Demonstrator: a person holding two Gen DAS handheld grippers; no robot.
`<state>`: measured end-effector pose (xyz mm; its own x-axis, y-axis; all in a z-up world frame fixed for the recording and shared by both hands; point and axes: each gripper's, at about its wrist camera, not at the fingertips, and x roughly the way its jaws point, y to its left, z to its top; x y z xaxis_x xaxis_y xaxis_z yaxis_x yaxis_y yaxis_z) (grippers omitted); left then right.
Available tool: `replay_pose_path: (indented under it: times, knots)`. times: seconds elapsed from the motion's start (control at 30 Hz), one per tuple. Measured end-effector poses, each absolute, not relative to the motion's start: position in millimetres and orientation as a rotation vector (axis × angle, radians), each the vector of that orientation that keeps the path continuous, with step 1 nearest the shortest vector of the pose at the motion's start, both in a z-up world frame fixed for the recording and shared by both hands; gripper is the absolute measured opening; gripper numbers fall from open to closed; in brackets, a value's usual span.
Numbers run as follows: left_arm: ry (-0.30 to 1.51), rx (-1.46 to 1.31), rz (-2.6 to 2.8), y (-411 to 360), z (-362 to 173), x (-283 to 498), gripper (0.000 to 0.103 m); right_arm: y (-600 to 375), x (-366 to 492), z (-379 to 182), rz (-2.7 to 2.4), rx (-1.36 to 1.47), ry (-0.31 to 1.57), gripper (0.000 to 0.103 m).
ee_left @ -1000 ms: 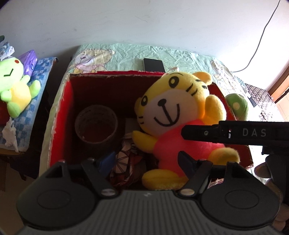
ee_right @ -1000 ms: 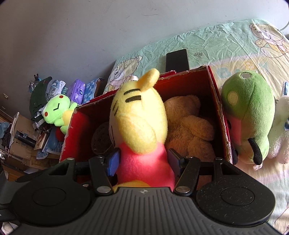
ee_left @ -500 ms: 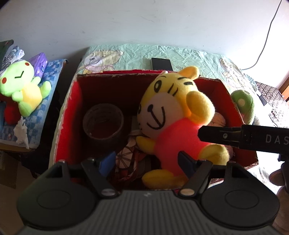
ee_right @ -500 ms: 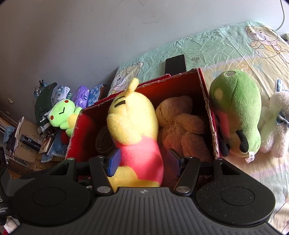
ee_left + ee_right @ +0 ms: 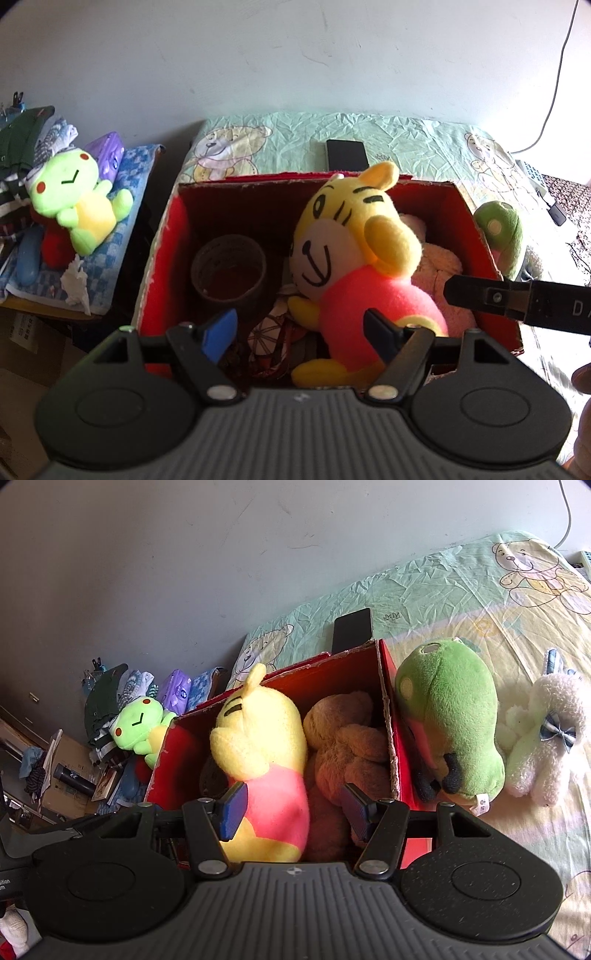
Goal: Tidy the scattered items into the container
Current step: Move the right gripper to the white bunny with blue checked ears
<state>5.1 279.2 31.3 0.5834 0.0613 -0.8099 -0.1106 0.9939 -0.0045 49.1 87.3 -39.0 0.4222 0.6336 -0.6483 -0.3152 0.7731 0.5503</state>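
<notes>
Right tool (image 5: 291, 812) hangs wide and empty above the box (image 5: 388, 716); the green plush (image 5: 450, 720) beside it looks light, squashy, best pinched mid-body.

The pale letters "DA", cut off by the frame edge, are printed on the black bar of the right gripper (image 5: 517, 304). White text ending in "ition" is partly seen on a black device edge (image 5: 9, 884); the remainder is illegible.

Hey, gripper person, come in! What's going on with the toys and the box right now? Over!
Both grippers, left and right, open, empty. Tiger plush in red box beside brown bear. Green plush and white bunny on bed outside. Nothing blocking.
</notes>
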Motion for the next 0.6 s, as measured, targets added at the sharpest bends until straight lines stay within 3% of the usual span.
replay_pose_path:
  times: [0.6]
  knots:
    - [0.876,-0.081,0.19,212,63,4,0.076,25,67,-29,0.733,0.379,0.962,0.061]
